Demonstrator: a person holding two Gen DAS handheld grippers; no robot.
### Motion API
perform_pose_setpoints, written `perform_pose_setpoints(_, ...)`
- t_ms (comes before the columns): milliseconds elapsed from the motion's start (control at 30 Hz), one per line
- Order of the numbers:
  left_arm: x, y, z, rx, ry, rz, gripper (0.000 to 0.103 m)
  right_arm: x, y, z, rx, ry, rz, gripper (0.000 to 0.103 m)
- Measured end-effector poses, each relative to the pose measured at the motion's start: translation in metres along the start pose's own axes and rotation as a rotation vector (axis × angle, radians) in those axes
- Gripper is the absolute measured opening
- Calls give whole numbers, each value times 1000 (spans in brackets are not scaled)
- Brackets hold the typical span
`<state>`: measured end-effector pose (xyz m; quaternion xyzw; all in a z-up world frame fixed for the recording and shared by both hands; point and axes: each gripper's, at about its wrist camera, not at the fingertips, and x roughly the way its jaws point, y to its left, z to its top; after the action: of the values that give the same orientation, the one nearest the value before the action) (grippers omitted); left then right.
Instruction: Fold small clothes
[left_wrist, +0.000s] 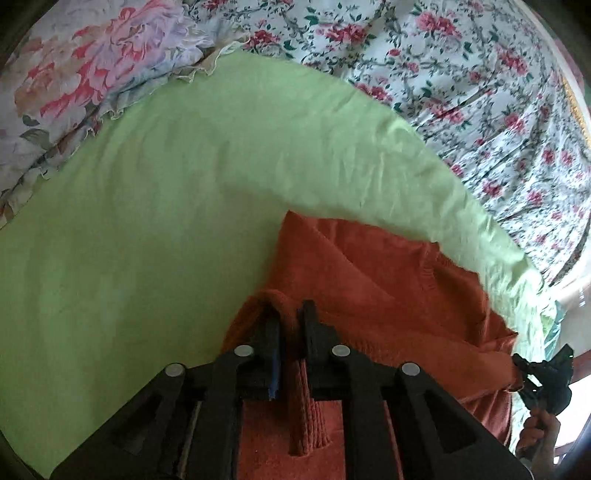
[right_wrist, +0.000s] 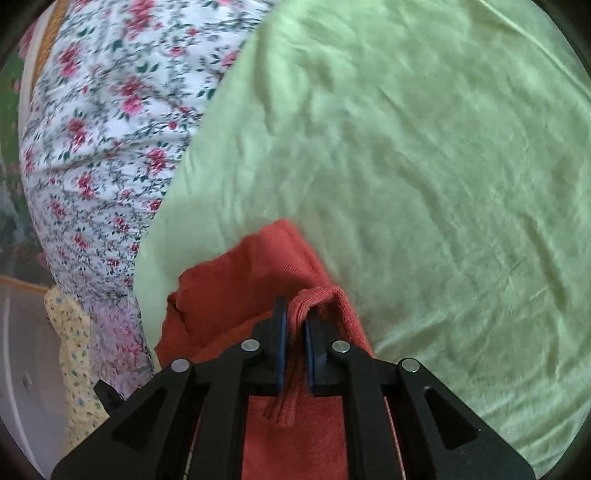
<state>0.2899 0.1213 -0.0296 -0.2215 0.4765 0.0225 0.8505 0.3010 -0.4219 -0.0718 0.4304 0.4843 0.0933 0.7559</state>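
Observation:
An orange-red knitted garment (left_wrist: 369, 288) lies partly on a light green sheet (left_wrist: 147, 221). My left gripper (left_wrist: 290, 314) is shut on a ribbed fold of its edge, which hangs between the fingers. Far right in the same view, my right gripper (left_wrist: 532, 373), held by a hand (left_wrist: 539, 432), pinches the garment's other end. In the right wrist view, my right gripper (right_wrist: 295, 314) is shut on a folded edge of the garment (right_wrist: 240, 280), whose corner rests on the green sheet (right_wrist: 406, 166).
A white bedspread with red flowers (left_wrist: 461, 92) borders the green sheet, also visible in the right wrist view (right_wrist: 103, 129). A frilled floral pillow (left_wrist: 92, 66) lies at the far left. A yellow flowered cloth (right_wrist: 74, 369) hangs beside the bed's edge.

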Motion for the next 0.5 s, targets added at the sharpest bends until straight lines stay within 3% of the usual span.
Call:
perform_pose_setpoints(67,-10,1,2,10,-18,-11,19,-5,-2,2,17,-8,16,11)
perform_pose_setpoints(133,-24,-1,1,38,-44,-1,36,-14,1,2,10,-20,29,14)
perform_pose_setpoints(167,-34,-4,-1,67,-65,25,53,-18,4,2,3,-26,35,21)
perform_pose_setpoints(200,-42,-8,-4,92,-75,35,58,-24,7,1,-11,-39,35,37)
perform_pose_setpoints(233,-50,-11,-6,115,-77,27,58,-30,11,0,-25,-59,31,48)
perform_pose_setpoints(267,-57,-15,-12,141,-68,3,58,-38,14,-3,-37,-82,31,66)
perform_pose_setpoints(333,-65,-22,-22,174,-49,-49,58,-55,21,-9,-63,-142,42,68)
perform_pose_setpoints(400,-62,-38,-42,241,21,-130,58,-69,30,-23,-106,-162,68,68)
perform_pose_setpoints(500,-43,-64,-66,337,116,-160,58,-58,53,-52,-234,-77,99,68)
